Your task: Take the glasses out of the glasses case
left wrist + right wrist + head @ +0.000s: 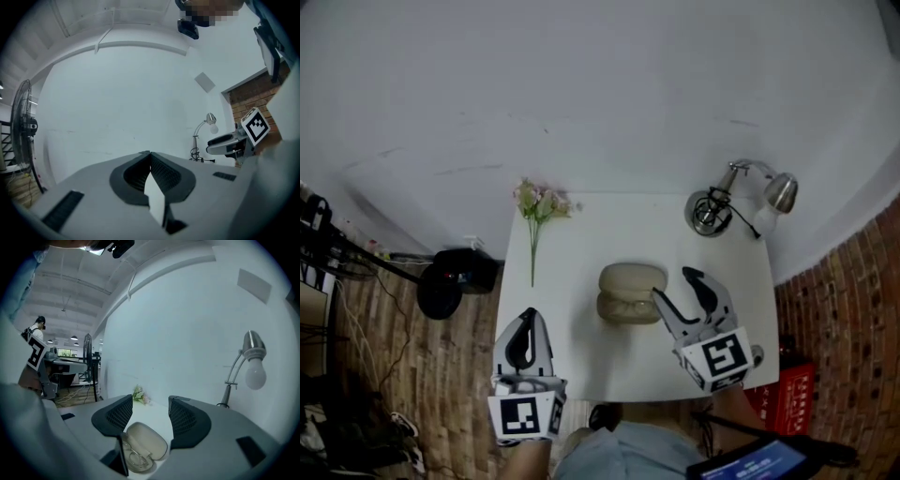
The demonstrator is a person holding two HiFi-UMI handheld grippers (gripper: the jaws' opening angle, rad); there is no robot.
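Observation:
A beige glasses case [630, 292] lies open in the middle of the white table [581, 356]. In the right gripper view the case [146, 440] shows its lid up and wire-framed glasses [133, 459] lying in the lower half. My right gripper [673, 284] stands open just right of the case, fingers pointing at it; its jaws [150, 414] hold nothing. My left gripper [525, 321] is shut and empty over the table's front left edge, apart from the case. Its view points up at the wall, jaws [150, 158] pressed together.
A sprig of pink flowers [539, 208] lies at the table's back left. A metal desk lamp [739, 199] stands at the back right corner. A black fan [450, 279] stands on the floor to the left, a red crate [787, 389] to the right.

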